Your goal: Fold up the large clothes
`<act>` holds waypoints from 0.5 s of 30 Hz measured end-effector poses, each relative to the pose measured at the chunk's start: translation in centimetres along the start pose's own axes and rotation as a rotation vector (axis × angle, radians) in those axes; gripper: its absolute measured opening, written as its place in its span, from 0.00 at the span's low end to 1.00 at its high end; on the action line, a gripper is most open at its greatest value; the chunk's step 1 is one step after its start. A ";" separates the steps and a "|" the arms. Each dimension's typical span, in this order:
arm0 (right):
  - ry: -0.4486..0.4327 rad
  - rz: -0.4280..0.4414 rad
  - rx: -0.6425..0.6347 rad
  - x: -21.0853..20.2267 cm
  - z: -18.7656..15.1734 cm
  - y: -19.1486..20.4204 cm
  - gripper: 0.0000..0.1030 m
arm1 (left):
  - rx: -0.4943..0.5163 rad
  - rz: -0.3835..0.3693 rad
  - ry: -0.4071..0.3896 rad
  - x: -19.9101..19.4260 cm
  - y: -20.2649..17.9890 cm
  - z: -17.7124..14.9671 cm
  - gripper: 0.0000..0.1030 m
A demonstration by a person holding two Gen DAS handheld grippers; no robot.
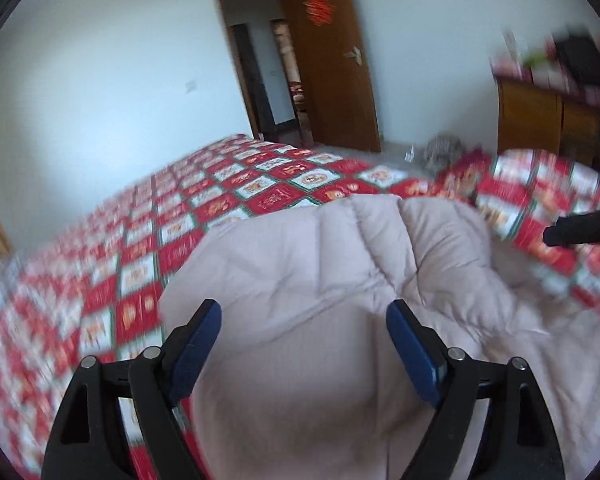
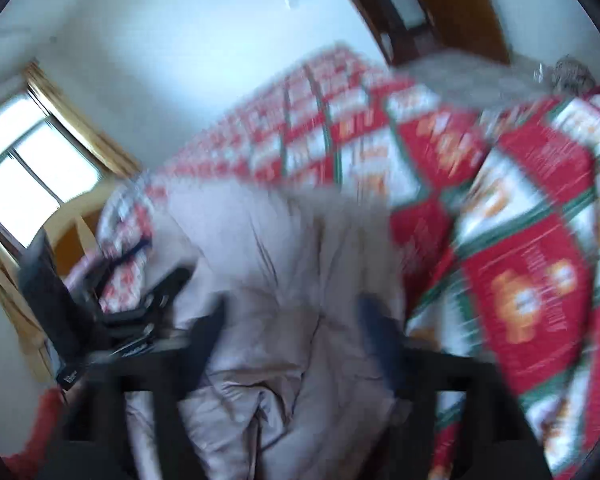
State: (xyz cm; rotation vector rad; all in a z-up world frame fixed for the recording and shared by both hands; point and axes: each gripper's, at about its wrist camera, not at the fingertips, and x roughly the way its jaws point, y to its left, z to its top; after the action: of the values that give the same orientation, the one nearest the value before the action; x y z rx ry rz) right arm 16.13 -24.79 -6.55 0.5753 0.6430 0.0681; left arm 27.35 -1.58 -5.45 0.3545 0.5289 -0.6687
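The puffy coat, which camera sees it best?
The left wrist view. There the puffy coat is sharp: pale, quilted, lying on the red checked bedspread, seams and folds clear. In the right wrist view the same coat is smeared by blur, so you only make out its pale colour and some creases.

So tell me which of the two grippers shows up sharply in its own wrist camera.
The left gripper: its blue-padded fingers are crisp above the padded pale pink coat. The right gripper is motion-smeared, its fingers dark streaks.
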 end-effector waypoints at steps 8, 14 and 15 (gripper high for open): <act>0.193 0.043 0.006 4.9 -1.4 -0.8 1.00 | -0.502 -0.203 0.120 0.4 9.6 -4.9 0.88; 0.212 0.056 0.005 7.7 -2.2 -0.5 1.00 | -0.508 -0.369 0.151 3.2 9.6 -6.6 0.99; 0.212 0.048 0.000 7.9 -2.2 -0.3 1.00 | -0.521 -0.387 0.151 3.8 9.7 -6.7 0.99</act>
State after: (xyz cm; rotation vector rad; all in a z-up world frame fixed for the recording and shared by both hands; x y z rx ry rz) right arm 21.15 -22.11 -12.39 0.5884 0.8354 0.1762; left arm 33.93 6.84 -11.69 -0.1963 0.9030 -0.8487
